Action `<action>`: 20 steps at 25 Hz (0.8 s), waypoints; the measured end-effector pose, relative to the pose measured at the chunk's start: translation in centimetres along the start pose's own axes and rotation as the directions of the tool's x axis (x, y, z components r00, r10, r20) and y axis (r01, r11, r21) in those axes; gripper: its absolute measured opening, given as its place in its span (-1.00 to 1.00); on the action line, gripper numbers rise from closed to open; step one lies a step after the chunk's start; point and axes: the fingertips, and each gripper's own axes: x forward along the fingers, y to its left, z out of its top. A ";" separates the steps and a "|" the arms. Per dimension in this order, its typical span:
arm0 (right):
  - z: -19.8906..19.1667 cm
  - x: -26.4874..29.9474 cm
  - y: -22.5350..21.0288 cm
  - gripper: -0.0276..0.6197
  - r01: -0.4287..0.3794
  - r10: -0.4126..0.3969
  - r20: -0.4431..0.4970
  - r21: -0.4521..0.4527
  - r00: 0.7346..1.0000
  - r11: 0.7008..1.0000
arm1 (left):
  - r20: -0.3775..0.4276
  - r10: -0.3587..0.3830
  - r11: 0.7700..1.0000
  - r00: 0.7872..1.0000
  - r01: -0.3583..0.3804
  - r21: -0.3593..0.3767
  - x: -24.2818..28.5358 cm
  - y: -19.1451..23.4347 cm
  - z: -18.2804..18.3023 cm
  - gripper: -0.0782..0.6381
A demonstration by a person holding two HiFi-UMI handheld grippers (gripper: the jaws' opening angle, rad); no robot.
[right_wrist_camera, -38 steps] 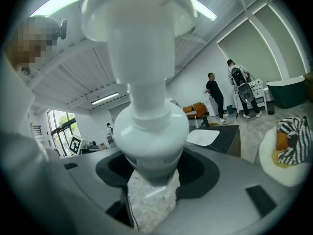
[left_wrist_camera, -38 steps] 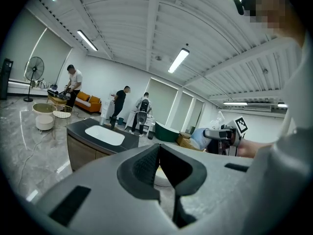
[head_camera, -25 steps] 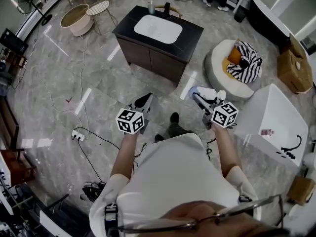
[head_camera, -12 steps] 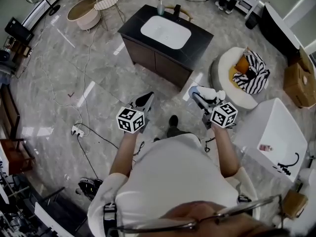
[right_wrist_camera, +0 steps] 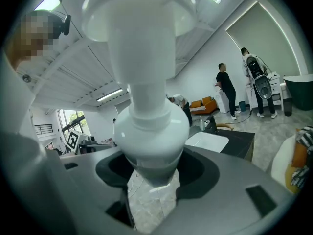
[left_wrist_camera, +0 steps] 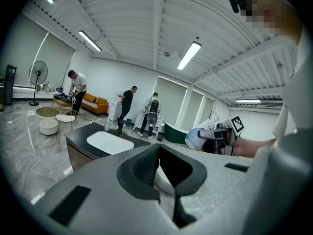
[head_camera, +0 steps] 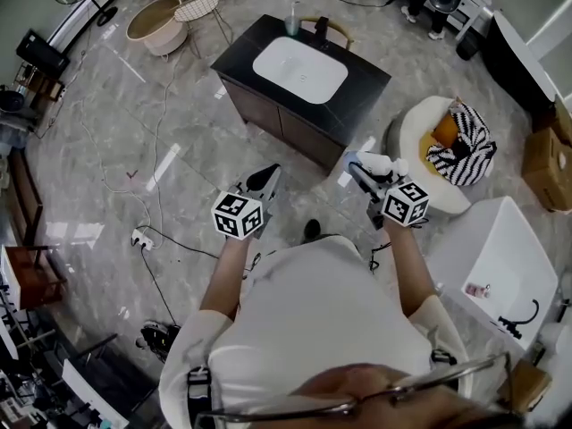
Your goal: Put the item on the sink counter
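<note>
Right hand-held gripper (right_wrist_camera: 152, 182) has its jaws spread wide and clamped on the round body of a white bottle (right_wrist_camera: 146, 106), carried in the air over the marble floor (head_camera: 179, 123), short of the dark sink counter (head_camera: 362, 77) with its white basin (head_camera: 299, 68). Left hand-held gripper (left_wrist_camera: 158, 166) rides alongside, jaws closed together with nothing between them.

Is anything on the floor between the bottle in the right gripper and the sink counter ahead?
Nothing visible. Only bare marble floor lies between the white bottle, held in the right gripper, and the sink counter; its near edge looks free.
</note>
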 end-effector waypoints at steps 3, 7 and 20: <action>0.7 0.4 -2.1 -0.14 -0.012 0.012 -0.007 0.007 1.000 1.000 | 0.005 0.013 1.000 1.000 -0.013 0.005 2.0 -0.1 0.8 -0.76; 1.3 0.7 -4.2 -0.14 -0.023 0.024 -0.015 0.009 1.000 1.000 | 0.008 0.026 1.000 1.000 -0.026 -0.001 4.1 0.0 1.3 -0.76; 2.3 3.2 -8.1 -0.14 0.020 -0.019 -0.027 0.033 0.999 0.999 | -0.011 0.010 1.000 1.000 -0.010 -0.020 8.2 3.2 2.5 -0.76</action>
